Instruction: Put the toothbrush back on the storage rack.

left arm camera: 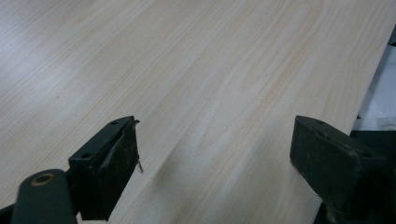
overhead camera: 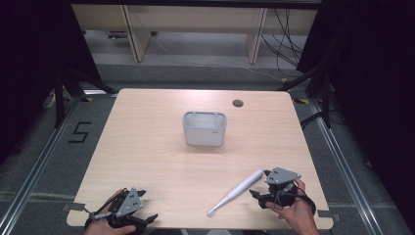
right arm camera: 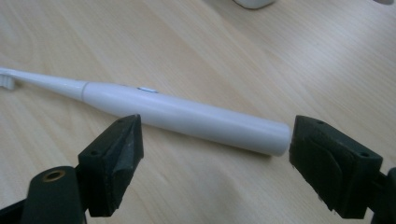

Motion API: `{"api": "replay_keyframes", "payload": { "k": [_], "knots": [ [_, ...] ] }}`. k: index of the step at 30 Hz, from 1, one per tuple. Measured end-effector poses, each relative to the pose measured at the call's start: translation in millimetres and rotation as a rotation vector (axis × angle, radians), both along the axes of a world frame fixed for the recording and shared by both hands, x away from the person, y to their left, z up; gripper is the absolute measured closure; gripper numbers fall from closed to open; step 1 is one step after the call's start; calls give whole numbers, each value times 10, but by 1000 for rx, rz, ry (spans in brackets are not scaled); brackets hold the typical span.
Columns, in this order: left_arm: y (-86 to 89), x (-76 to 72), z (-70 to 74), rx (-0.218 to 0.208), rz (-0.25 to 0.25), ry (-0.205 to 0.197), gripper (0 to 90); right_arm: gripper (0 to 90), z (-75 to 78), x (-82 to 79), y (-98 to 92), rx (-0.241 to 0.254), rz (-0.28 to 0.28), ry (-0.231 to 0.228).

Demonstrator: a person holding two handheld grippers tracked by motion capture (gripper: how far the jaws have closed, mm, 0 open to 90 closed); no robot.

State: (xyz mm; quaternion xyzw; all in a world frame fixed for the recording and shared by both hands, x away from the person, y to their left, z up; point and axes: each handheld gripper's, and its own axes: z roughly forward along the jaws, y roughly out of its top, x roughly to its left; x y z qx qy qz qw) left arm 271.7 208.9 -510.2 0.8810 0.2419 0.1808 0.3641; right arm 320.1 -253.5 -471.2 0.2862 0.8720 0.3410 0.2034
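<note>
A white electric toothbrush lies flat on the wooden table near the front right, brush head toward the front edge. In the right gripper view the toothbrush stretches across just beyond the jaws, its thick end close to the right jaw. My right gripper sits just right of the handle, open, with nothing between its fingers. My left gripper rests at the front left corner, open over bare wood. A pale grey bin stands at the table's centre.
A round cable hole sits near the table's far right edge. The table's front edge is close under both hands. Floor rails and dark curtains flank the table.
</note>
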Motion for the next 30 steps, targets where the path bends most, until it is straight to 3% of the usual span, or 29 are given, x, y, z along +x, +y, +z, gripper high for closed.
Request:
{"api": "replay_keyframes", "payload": {
  "k": [6,8,12,13,14,15,16,18,20,22,25,30],
  "knots": [
    [3,8,2,12,-3,4,148,195,51,-13,92,-30,41,15],
    [4,6,-1,7,5,9,148,257,79,10,142,-80,71,33],
    [7,10,-7,-3,1,5,148,252,116,33,225,-101,100,45],
    [6,10,-7,-3,0,6,148,270,136,53,285,-134,121,48],
    [7,11,-7,-3,1,5,148,270,136,53,285,-134,121,48],
    [7,10,-5,-4,0,5,148,276,146,66,351,-186,149,82],
    [3,4,-9,-10,8,12,147,276,143,92,381,-206,182,72],
    [7,11,-5,-4,-1,6,148,276,152,83,414,-217,167,97],
    [8,14,-7,-3,0,6,148,276,153,135,498,-249,231,88],
    [8,12,-6,-3,0,5,148,276,156,141,523,-257,227,95],
    [9,13,-6,-5,-1,7,148,309,142,189,591,-295,277,105],
    [7,4,4,4,4,18,148,307,106,215,630,-319,282,122]
  ]
}}
